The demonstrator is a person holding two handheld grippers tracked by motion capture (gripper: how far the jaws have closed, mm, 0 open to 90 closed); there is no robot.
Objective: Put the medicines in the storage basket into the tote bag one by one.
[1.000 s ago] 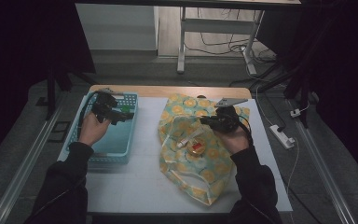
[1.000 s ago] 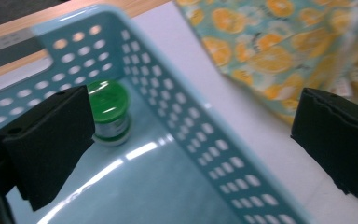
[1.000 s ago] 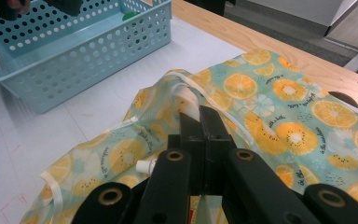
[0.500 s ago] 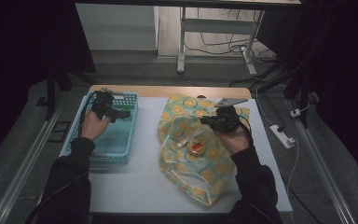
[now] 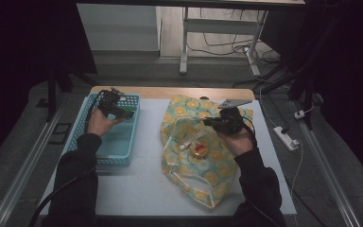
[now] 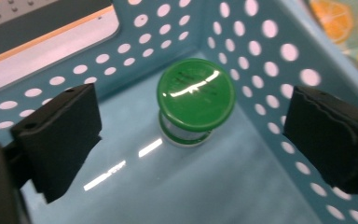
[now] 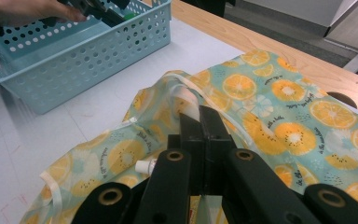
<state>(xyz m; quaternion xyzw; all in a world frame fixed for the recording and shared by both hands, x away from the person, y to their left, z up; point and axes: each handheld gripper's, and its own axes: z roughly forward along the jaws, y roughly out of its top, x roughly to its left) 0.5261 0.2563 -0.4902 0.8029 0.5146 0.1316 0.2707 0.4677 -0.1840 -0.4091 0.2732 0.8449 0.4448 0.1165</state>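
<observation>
item: left gripper (image 6: pixel 193 135), in our left hand (image 5: pixel 99 124), held over the far end of the light blue perforated basket (image 5: pixel 105 156). jaws spread wide, nothing between the pads; they have just been closing a little. condition: not gripping.

item: green-lidded jar (image 6: pixel 196 95), standing upright on the basket floor near a corner, below and between the spread jaws, touching neither. in the high view we make out only a green spot (image 5: pixel 126 113) at the gripper's tip.

item: right gripper (image 7: pixel 200 123), in our right hand (image 5: pixel 234 137), grey three-cornered plate on top. jaws pressed together on a fold of the orange-slice print bag (image 7: pixel 279 112). condition: clamped on the fabric.

item: the bag, lying crumpled on the white table top (image 5: pixel 142 189), to the right of the basket and apart from it. its mouth is held up; inside we see a white tube (image 5: pixel 189 142) and a small round red-and-yellow thing (image 5: pixel 199 150), too small to name.

item: basket, on the left part of the table, long side running away from us.
</observation>
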